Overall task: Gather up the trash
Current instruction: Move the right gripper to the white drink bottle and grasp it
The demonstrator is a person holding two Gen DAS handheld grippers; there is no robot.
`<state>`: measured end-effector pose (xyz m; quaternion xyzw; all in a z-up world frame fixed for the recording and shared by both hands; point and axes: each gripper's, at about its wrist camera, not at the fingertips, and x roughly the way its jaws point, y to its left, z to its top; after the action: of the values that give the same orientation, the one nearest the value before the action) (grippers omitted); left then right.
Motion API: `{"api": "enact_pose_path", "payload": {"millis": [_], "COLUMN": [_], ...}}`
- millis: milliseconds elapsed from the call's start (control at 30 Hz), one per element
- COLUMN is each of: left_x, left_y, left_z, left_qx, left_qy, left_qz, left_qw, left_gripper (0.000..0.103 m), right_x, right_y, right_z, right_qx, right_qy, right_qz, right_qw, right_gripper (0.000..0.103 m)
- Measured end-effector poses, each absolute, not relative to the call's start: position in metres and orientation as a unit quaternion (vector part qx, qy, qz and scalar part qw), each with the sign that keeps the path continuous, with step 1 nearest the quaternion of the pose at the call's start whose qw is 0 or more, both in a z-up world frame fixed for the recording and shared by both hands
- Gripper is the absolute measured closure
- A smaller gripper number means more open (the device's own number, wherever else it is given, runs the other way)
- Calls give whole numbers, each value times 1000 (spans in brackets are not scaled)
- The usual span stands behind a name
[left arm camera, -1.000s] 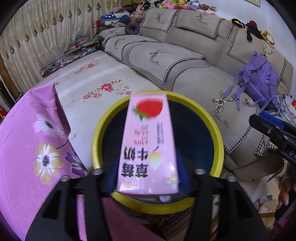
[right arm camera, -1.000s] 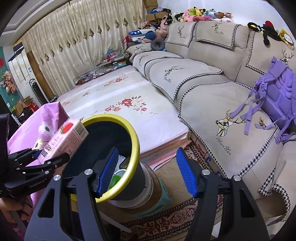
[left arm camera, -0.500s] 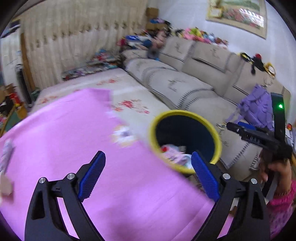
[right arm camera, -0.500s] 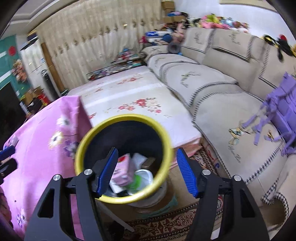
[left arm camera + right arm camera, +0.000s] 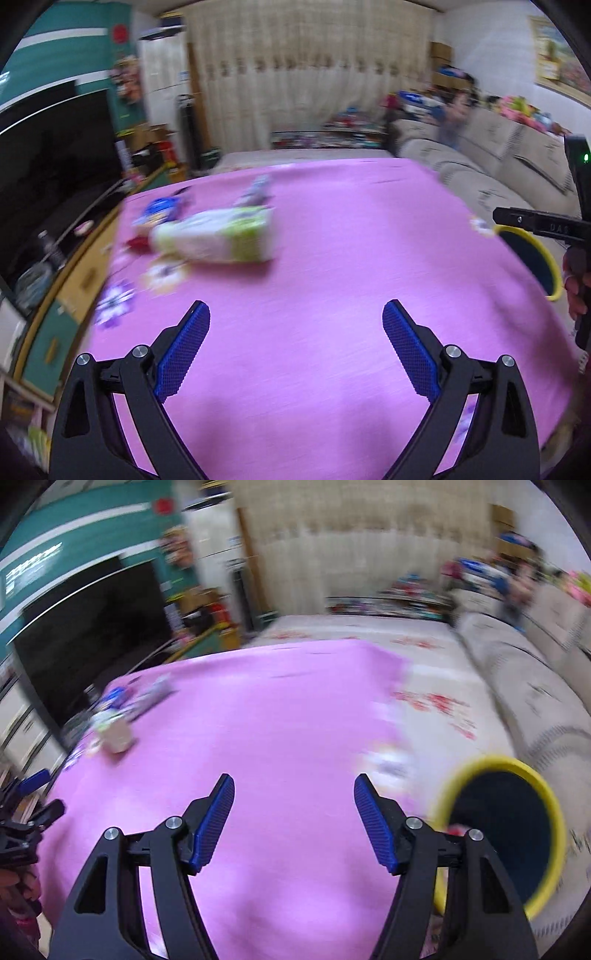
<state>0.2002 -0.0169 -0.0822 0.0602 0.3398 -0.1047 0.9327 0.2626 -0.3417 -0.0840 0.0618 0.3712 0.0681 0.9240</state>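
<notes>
Next trash, a blurry green-and-white packet (image 5: 218, 238), sits upper left on my pink tablecloth (image 5: 332, 295). Left gripper (image 5: 295, 347) just opened wide, empty; right gripper (image 5: 293, 819) half-open, empty. I'd approach low, straddling its narrow side.

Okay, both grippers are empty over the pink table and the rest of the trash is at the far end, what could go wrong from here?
1. The green and white packet lies pressed up against other litter, including a blue wrapper; the wide-open left gripper may snag or push away a neighbour.
2. That pile is close to the far-left edge of the pink tablecloth, so a nudge might send pieces off.
3. The yellow-rimmed bin stands close beside the right gripper; a swing could knock it.
</notes>
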Motion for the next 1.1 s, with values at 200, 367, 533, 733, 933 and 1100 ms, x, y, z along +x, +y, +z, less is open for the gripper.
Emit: {"api": "enact_pose_path", "payload": {"millis": [200, 367, 533, 733, 933, 1100], "left_x": [192, 187, 185, 185, 188, 191], "left_y": [43, 65, 70, 66, 64, 61], "left_z": [-93, -96, -98, -98, -100, -101], "left_qx": [36, 27, 23, 18, 19, 20], "left_qy": [340, 334, 335, 338, 343, 343], "left_qz": [-60, -48, -49, -50, -53, -53], "left_qw": [938, 941, 941, 940, 938, 937], "left_gripper": [10, 10, 10, 10, 10, 10], "right_x": [307, 335, 355, 385, 405, 406], "right_y": [-227, -160, -127, -103, -89, -79], "right_z": [-85, -87, -95, -104, -119, -126], "right_qx": [8, -19, -59, -81, -85, -94], "right_qy": [379, 370, 362, 357, 373, 382], "right_qz": [186, 258, 280, 300, 322, 334], "right_qw": [907, 892, 887, 881, 866, 857], "right_gripper": [39, 35, 29, 23, 23, 29]}}
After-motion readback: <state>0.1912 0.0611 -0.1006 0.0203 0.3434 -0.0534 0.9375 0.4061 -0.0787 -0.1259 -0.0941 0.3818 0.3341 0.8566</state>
